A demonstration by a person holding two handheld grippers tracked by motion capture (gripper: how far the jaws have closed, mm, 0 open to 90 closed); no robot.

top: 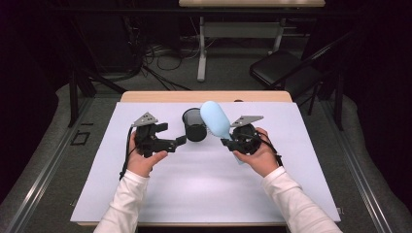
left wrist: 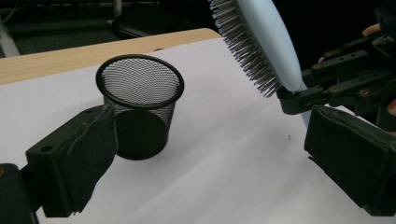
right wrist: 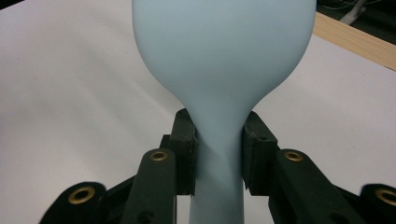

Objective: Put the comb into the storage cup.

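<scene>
Jaws of right gripper (top: 227, 141) clamped on neck of pale blue hairbrush (top: 215, 118), head raised just right of black mesh cup (top: 194, 124) at desk's (top: 204, 194) far centre; left gripper (top: 180, 141) spread wide, empty, beside cup; brush lifted, apparently not yet in cup.

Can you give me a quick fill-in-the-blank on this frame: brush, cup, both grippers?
1. The right gripper is shut on the ____ of the light blue hairbrush.
2. The black mesh cup stands ____ on the white mat.
3. The left gripper has its jaws ____, holding nothing.
4. In the left gripper view, the brush's bristles face toward the ____.

Missing words: handle; upright; open; cup
</scene>
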